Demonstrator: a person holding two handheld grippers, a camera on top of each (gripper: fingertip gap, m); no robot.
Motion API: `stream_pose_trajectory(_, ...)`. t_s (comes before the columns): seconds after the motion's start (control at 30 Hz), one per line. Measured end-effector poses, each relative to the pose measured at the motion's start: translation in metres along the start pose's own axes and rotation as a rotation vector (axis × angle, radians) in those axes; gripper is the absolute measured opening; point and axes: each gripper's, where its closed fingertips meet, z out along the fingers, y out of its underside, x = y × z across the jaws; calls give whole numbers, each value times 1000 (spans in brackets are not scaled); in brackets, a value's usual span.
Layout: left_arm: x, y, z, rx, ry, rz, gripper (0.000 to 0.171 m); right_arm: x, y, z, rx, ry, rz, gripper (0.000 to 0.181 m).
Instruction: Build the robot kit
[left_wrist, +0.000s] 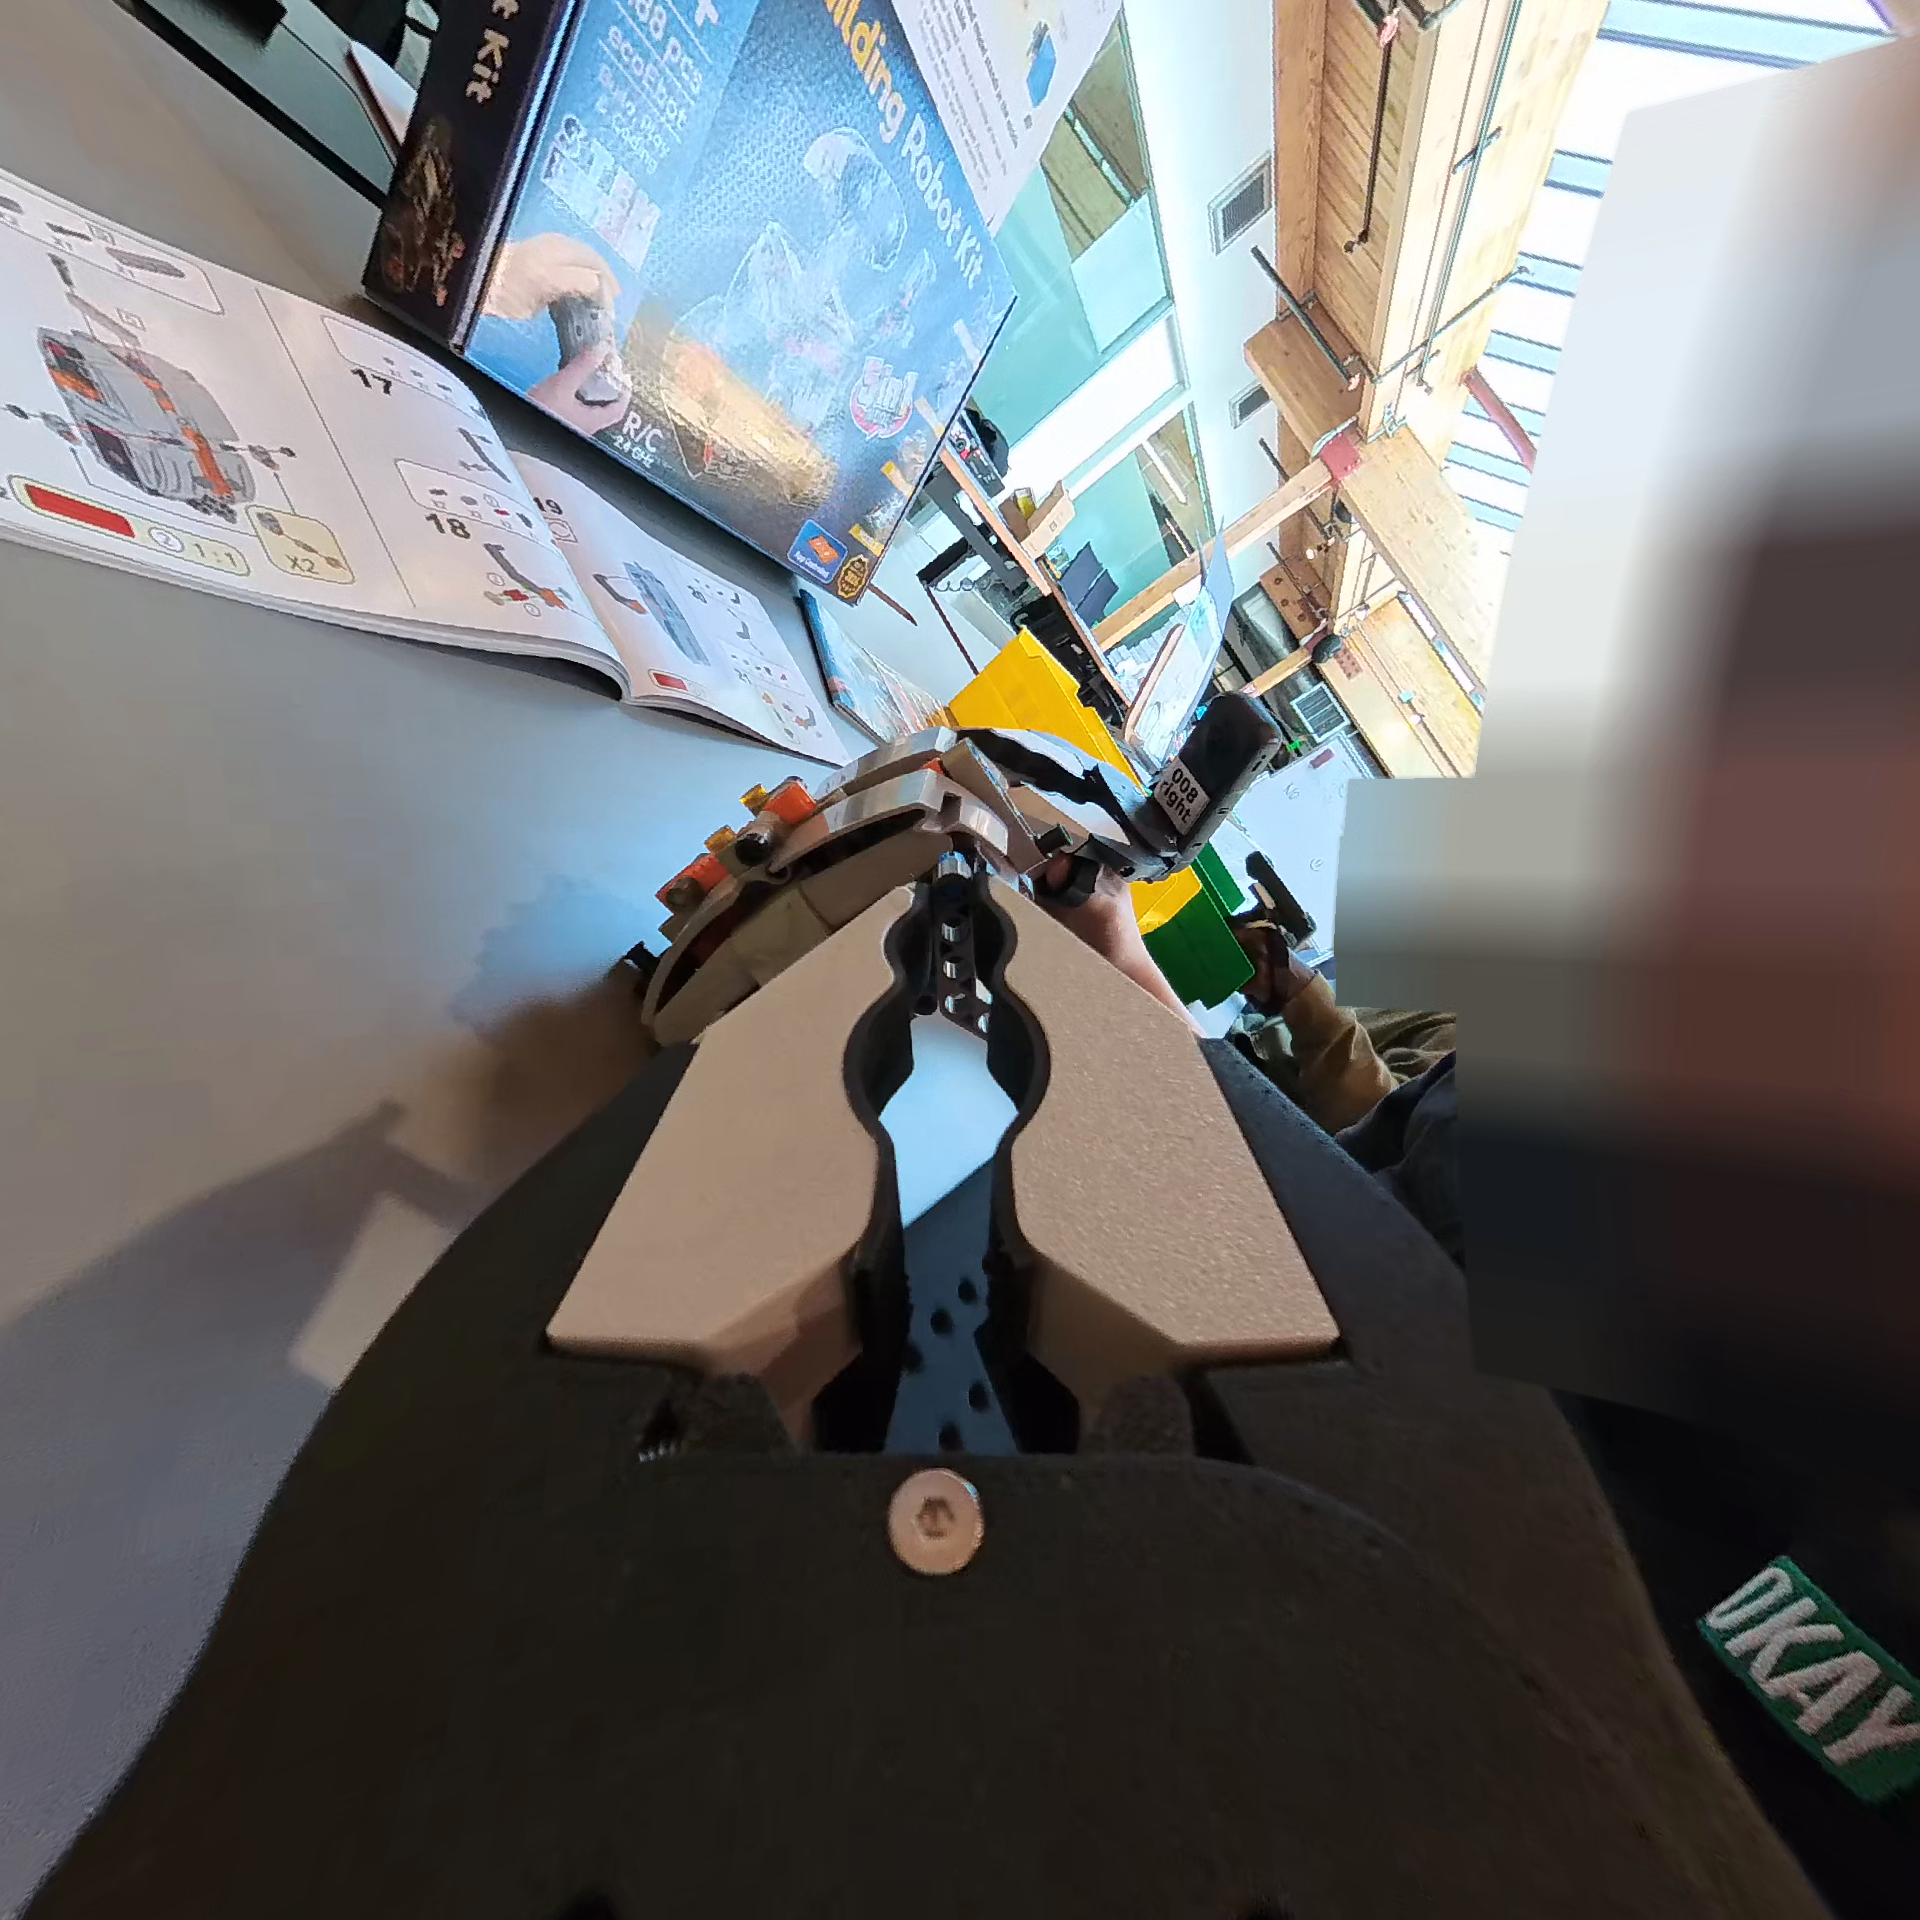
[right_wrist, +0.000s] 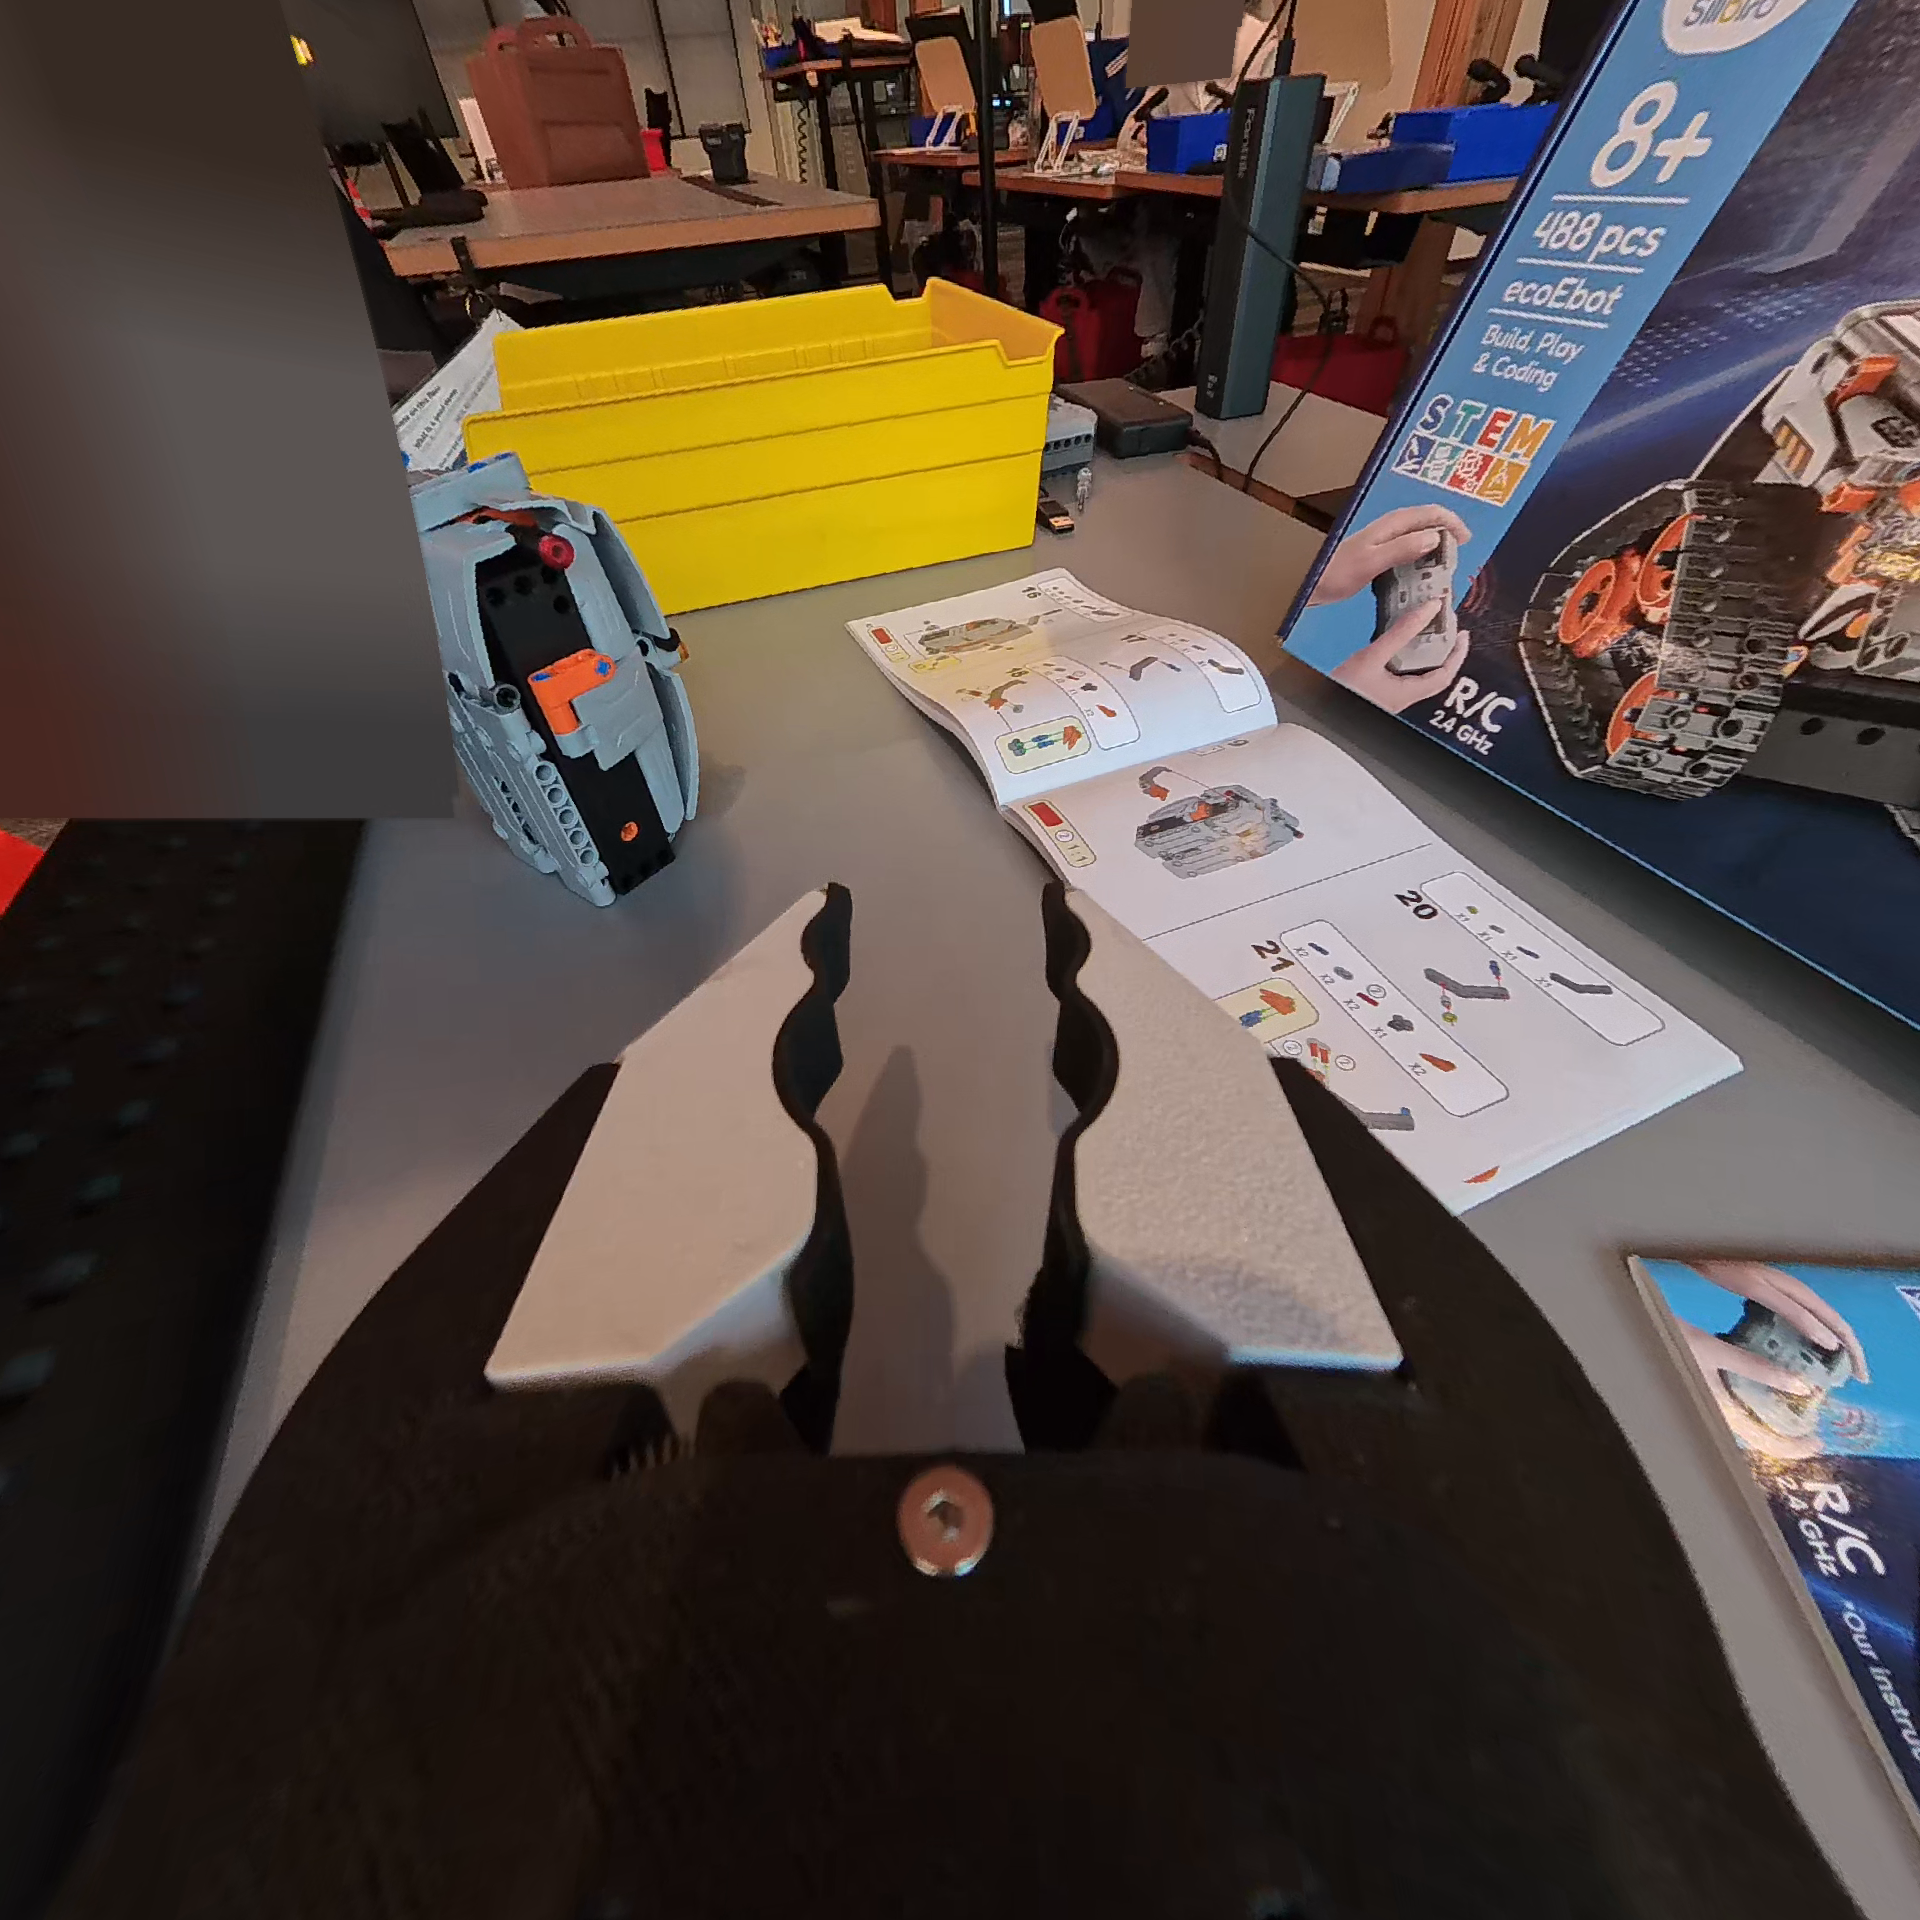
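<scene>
A grey, black and orange brick model (left_wrist: 790, 883) rests on the grey table (left_wrist: 260, 831). My left gripper (left_wrist: 951, 899) has its fingertips closed on a dark perforated beam (left_wrist: 951, 961) that sticks out of the model. In the right wrist view the model (right_wrist: 561, 707) stands on end ahead and to the left of my right gripper (right_wrist: 943, 904). That gripper is open, empty and low over the table (right_wrist: 914, 790). The right gripper also shows beyond the model in the left wrist view (left_wrist: 1174, 800).
An open instruction booklet (right_wrist: 1247, 852) lies right of the right gripper, with the kit box (right_wrist: 1662, 468) standing behind it. A yellow bin (right_wrist: 769, 436) stands behind the model. A second booklet (right_wrist: 1787, 1455) lies at the near right. A black perforated panel (right_wrist: 125, 1039) is at the left. My right fingertips sit around 25 centimetres from my left ones.
</scene>
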Motion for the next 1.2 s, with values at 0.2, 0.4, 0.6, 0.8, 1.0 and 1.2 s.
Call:
stream_pose_trajectory(0.2,0,-1,-1,-2,-6,10,5,-1,3,1,-15,-4,-7,37)
stream_pose_trajectory(0.4,-1,0,-2,2,-9,9,5,-1,4,2,-20,-5,-6,37)
stream_pose_trajectory(0.6,-1,1,-1,1,-6,2,5,-2,5,2,-26,-9,-14,37)
stream_pose_trajectory(0.8,-2,0,-2,6,-8,3,5,-1,6,2,-29,-6,-15,37)
stream_pose_trajectory(1.0,-3,0,-2,10,-7,-3,5,-4,4,1,-21,-20,-35,32)
stream_pose_trajectory(1.2,-3,0,-4,12,-6,-6,5,-6,6,2,-32,-24,-46,31)
